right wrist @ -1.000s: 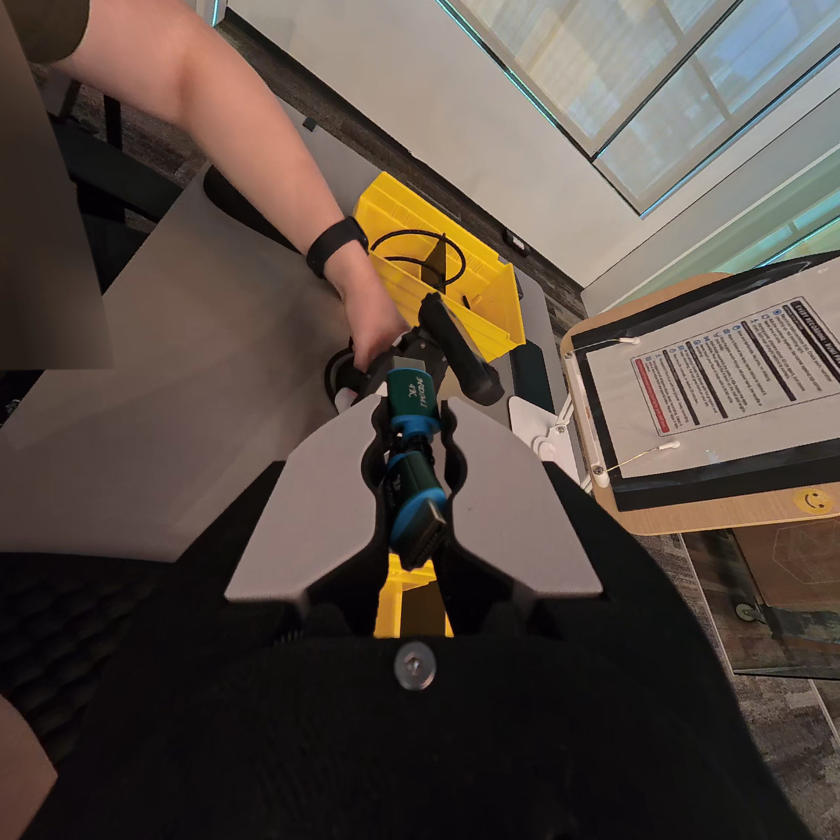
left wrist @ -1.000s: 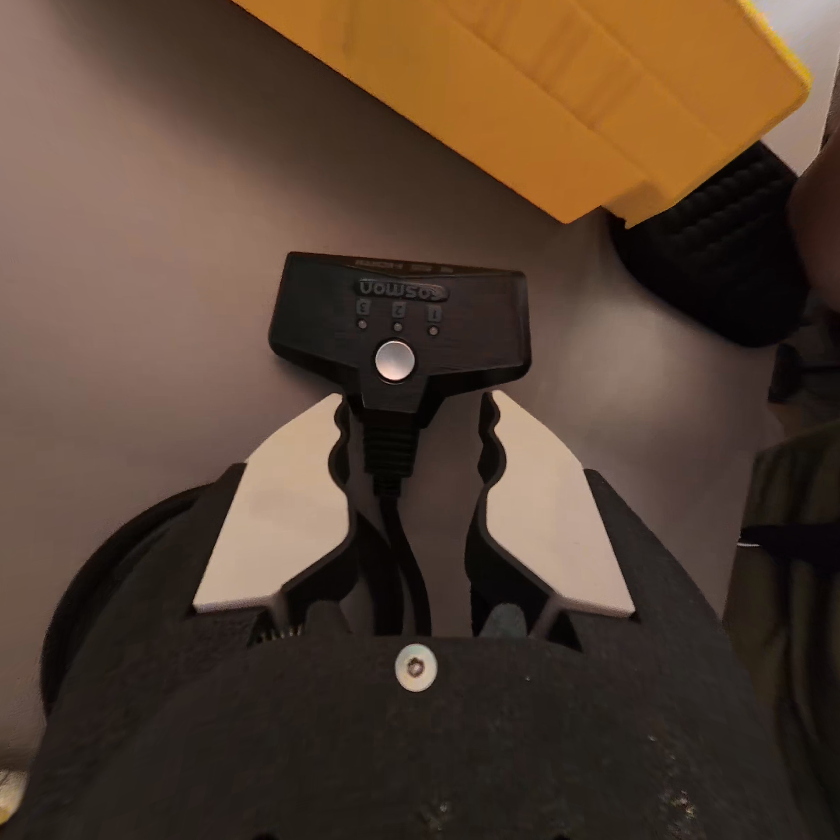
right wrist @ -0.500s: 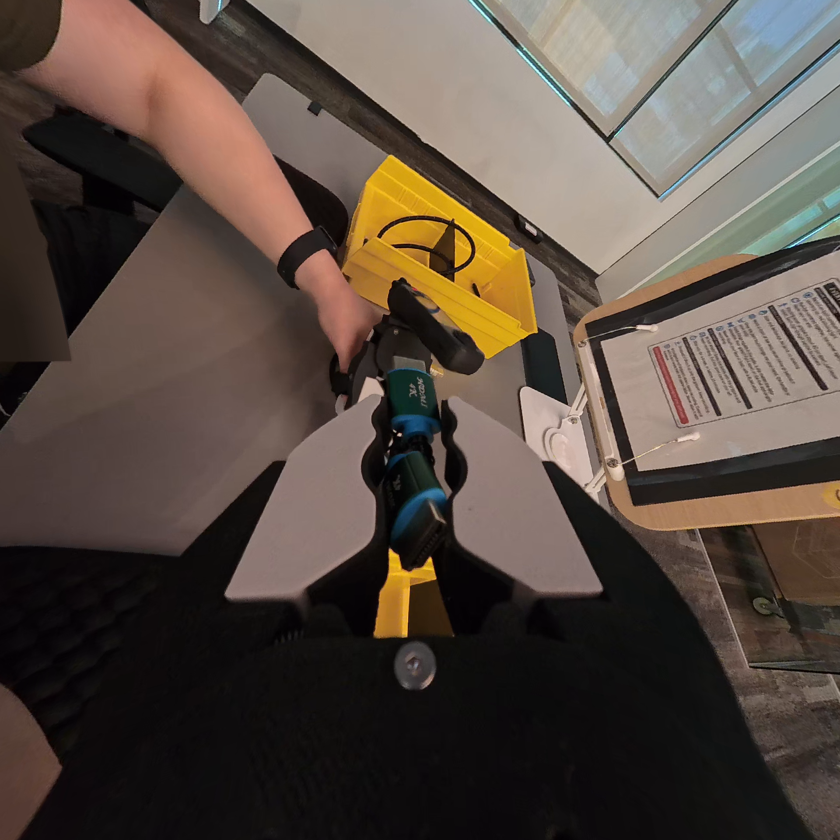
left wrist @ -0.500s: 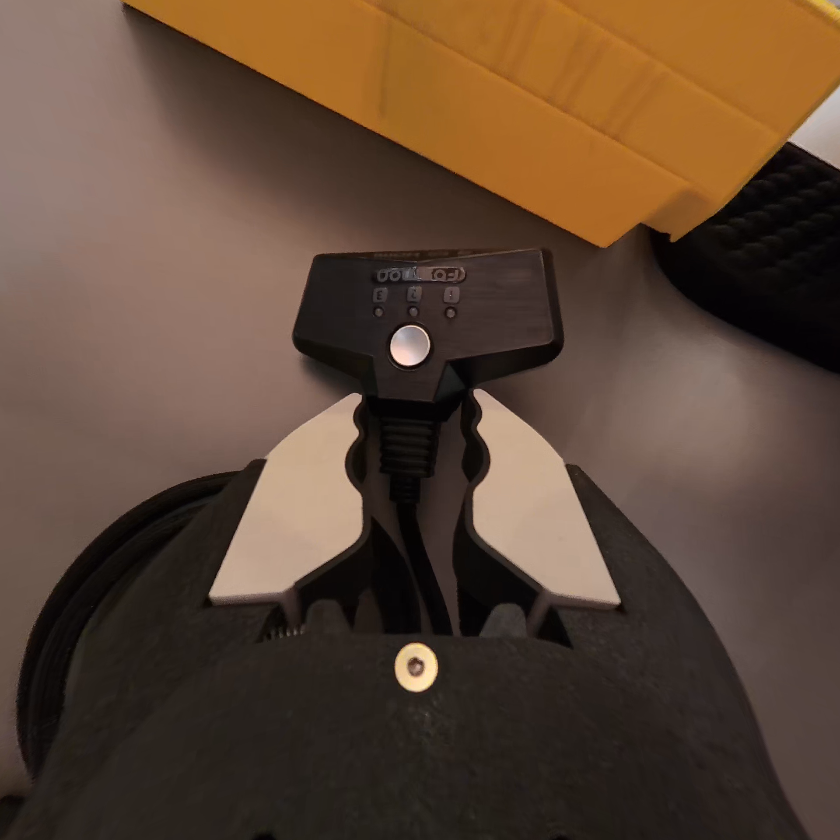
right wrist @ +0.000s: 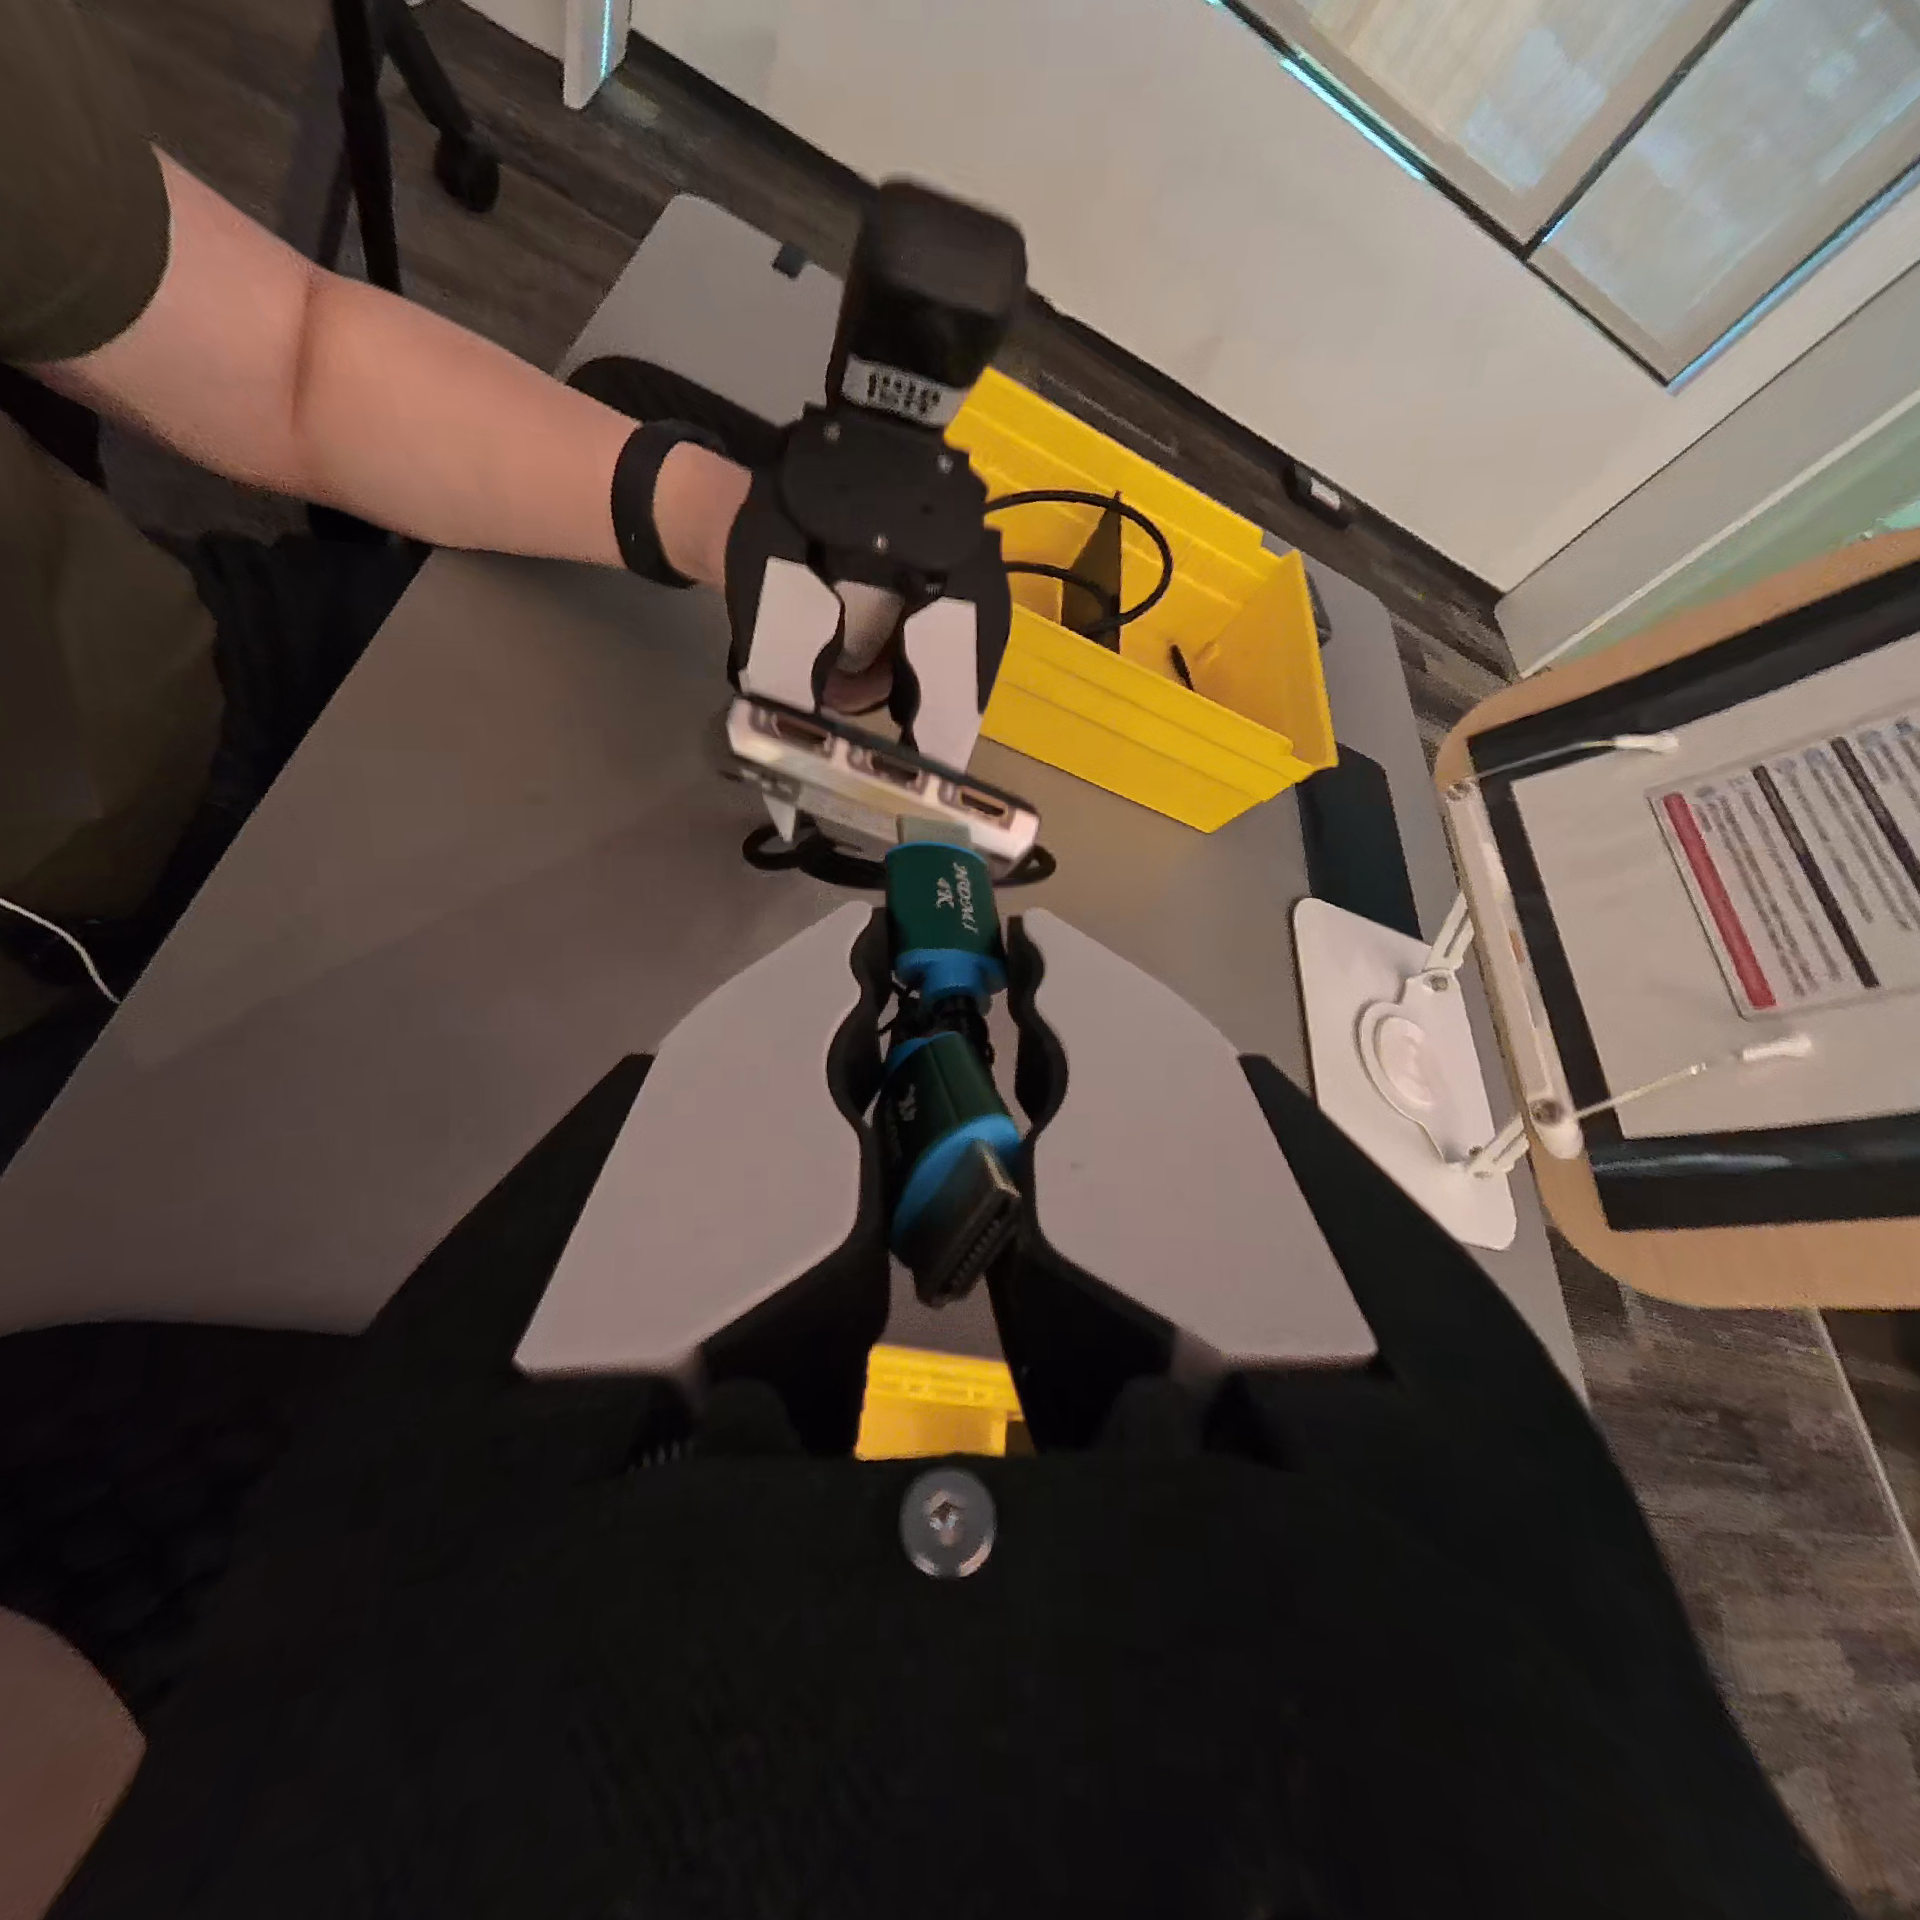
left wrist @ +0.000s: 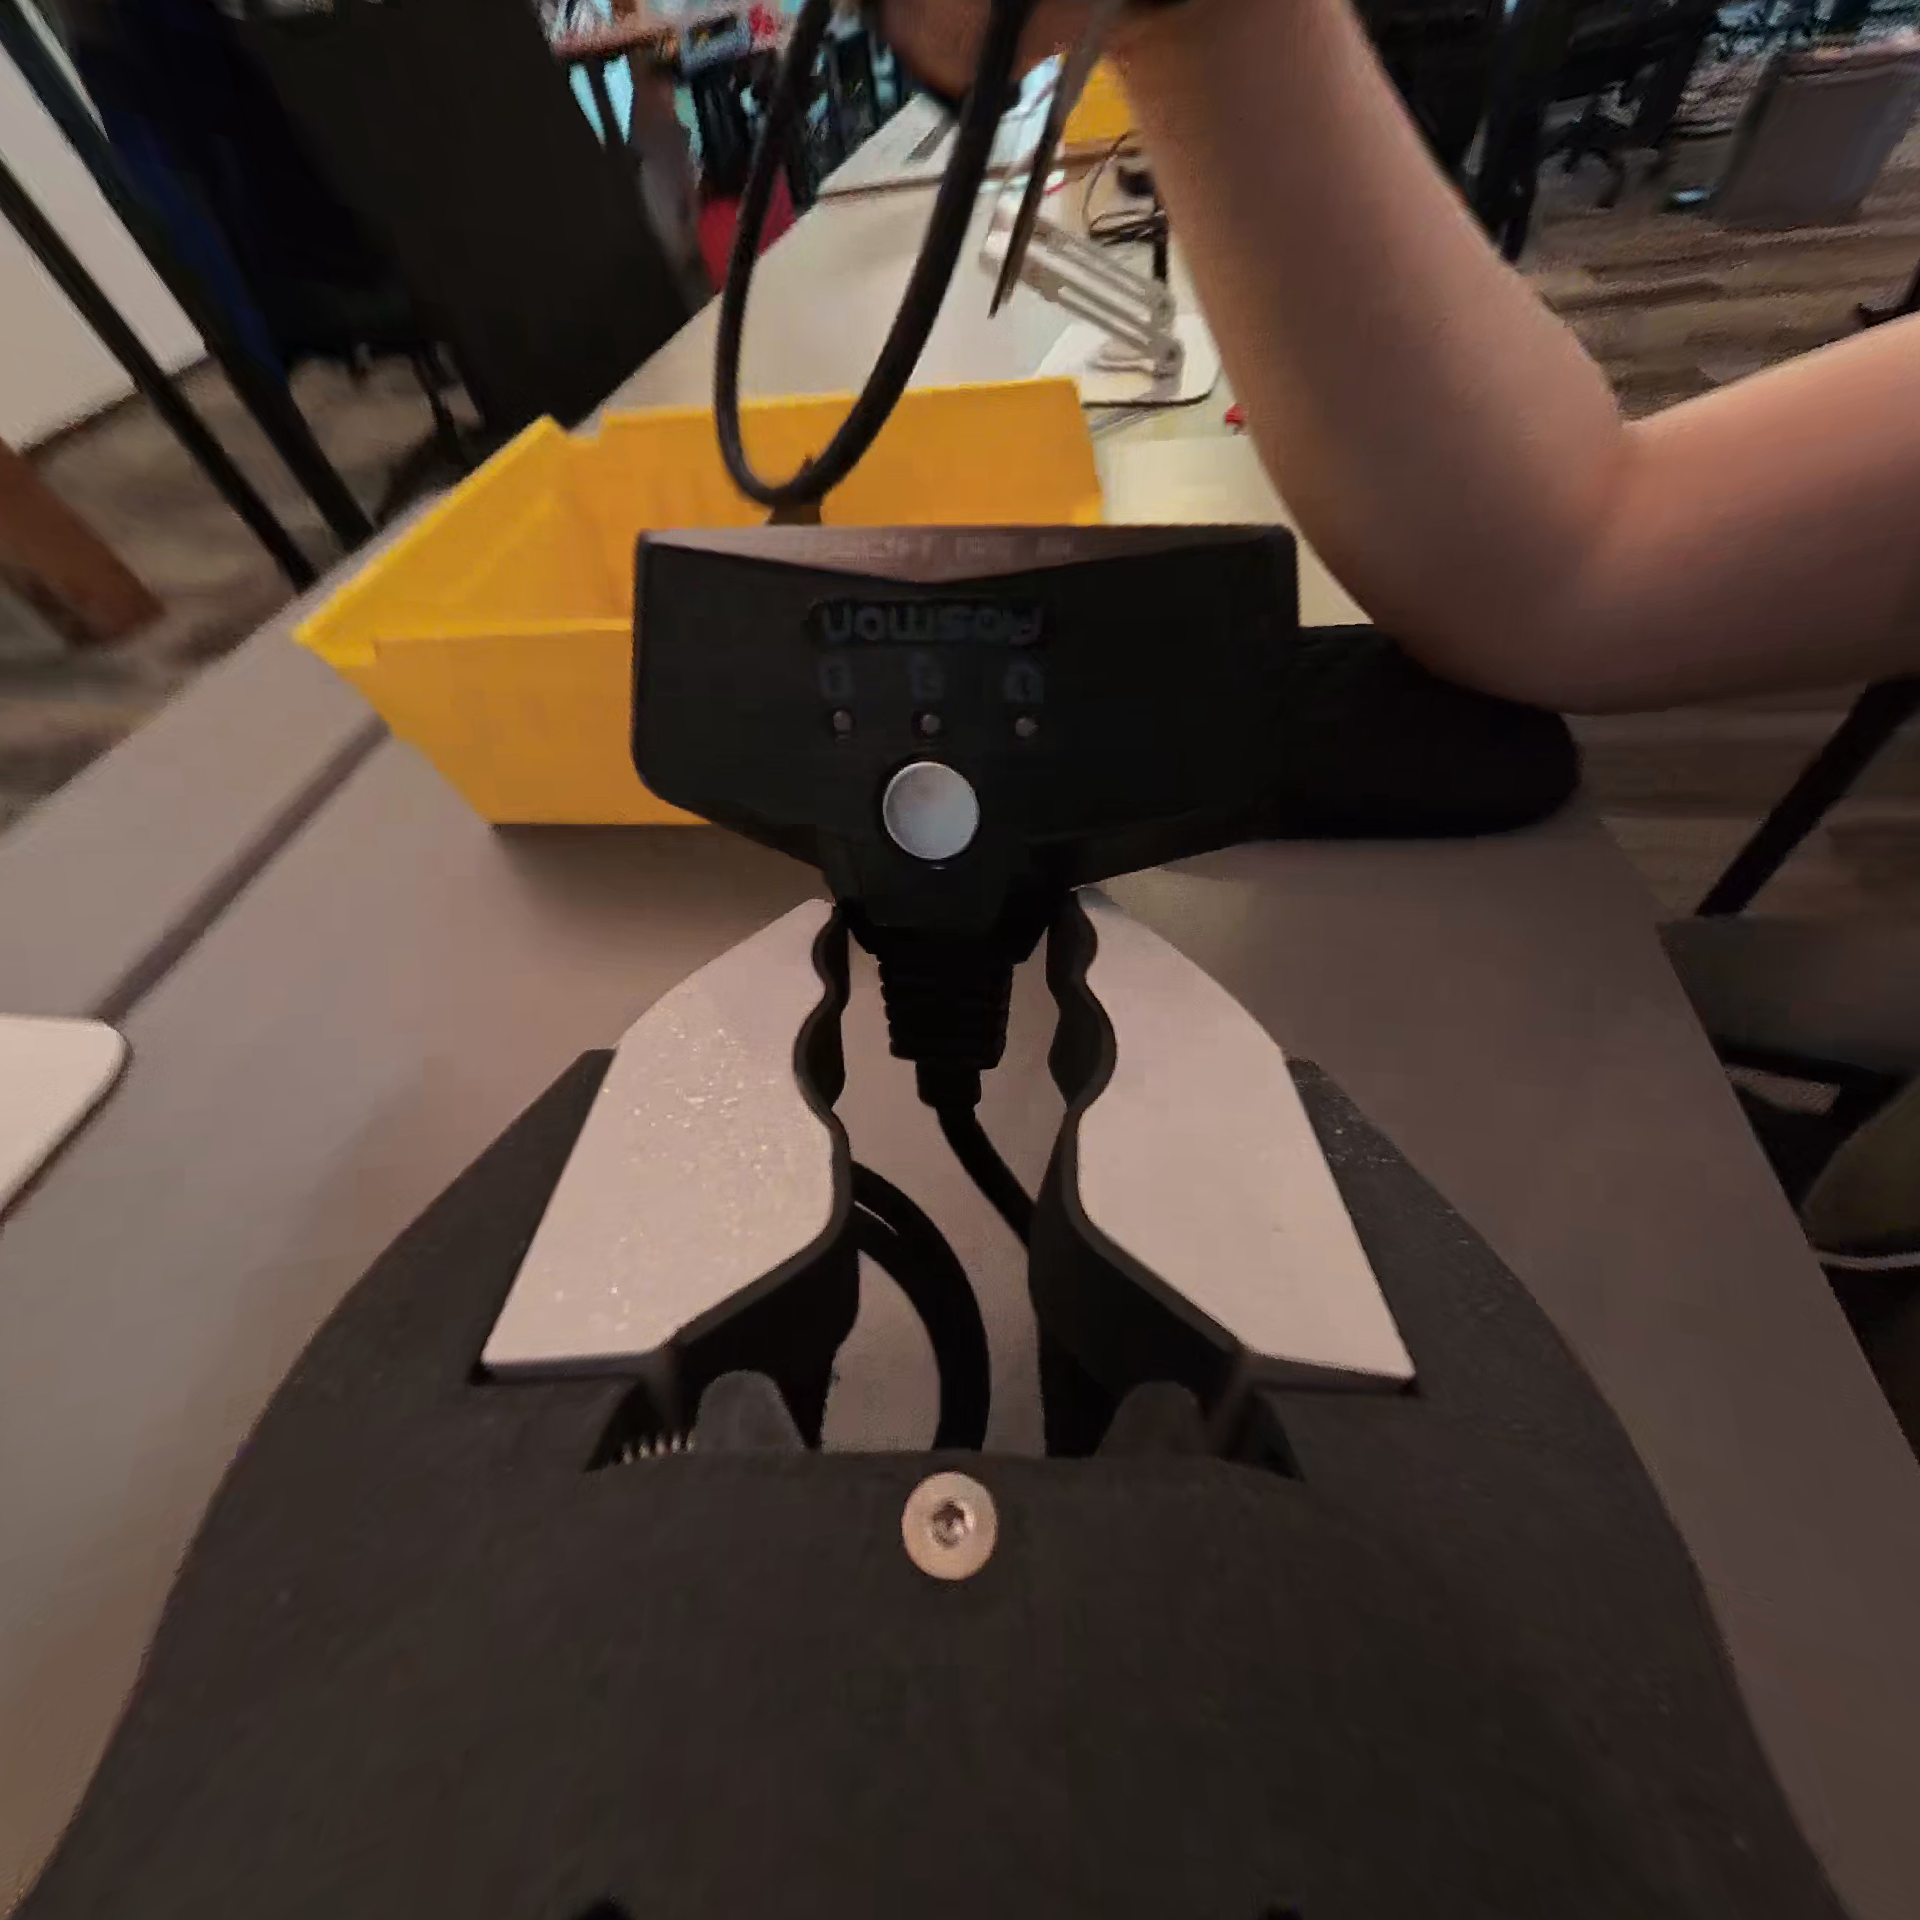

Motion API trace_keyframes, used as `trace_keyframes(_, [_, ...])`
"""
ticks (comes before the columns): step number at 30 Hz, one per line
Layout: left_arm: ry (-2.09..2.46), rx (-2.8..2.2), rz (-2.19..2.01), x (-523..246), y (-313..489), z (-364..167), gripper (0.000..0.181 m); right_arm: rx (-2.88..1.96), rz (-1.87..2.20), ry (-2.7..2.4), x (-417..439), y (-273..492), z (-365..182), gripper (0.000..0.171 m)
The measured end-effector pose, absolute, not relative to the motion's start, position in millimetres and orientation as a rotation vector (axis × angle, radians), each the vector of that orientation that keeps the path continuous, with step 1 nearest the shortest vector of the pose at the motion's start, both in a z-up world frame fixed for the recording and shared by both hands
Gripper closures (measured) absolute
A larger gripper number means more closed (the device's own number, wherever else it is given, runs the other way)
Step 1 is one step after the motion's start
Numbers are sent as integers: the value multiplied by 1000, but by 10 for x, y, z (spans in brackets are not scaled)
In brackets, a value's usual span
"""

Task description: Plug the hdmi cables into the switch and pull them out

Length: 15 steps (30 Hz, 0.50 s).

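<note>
The black HDMI switch (left wrist: 961, 686) is held off the grey table (left wrist: 1351, 1039), its round silver button facing up. My left gripper (left wrist: 945, 914) is shut on the switch's ribbed neck, and its black cable runs back between the fingers. In the right wrist view the left gripper (right wrist: 862, 717) holds the switch's silver port face (right wrist: 883, 769) toward me. My right gripper (right wrist: 945, 920) is shut on a green and blue HDMI plug (right wrist: 940, 894). The plug's metal tip is at the port face near the right-hand port; I cannot tell whether it is in. A second green plug (right wrist: 951, 1164) hangs between my fingers.
A yellow bin (right wrist: 1143, 717) with a black cable (right wrist: 1138, 551) in it stands just behind the switch; it also shows in the left wrist view (left wrist: 499, 644). A black foam pad (left wrist: 1434, 748) lies right of it. A white stand base (right wrist: 1403, 1070) and a framed sheet sit at the right. My right fingertips sit around 15 centimeters from my left ones.
The left gripper closed on the switch's neck, lifted it off the table and tilted its ports toward the right gripper. The right gripper brought the plug up to the port face.
</note>
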State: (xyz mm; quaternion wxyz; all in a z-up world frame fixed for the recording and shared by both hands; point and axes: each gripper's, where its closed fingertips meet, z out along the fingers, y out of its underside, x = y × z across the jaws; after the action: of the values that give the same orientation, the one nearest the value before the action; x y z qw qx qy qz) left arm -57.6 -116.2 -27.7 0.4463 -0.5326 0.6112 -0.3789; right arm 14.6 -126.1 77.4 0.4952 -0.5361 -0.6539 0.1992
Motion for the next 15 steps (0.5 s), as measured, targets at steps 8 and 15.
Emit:
trace_keyframes(8, [1468,-1275,-877,-849,-1134,-102,145,-1394,295,-1761,-342,-1348,465,150])
trace_keyframes(15, [1504,-1311,-803,-731,-1109,-254,146,-1494,179,-1709,-229,-1257,463,150])
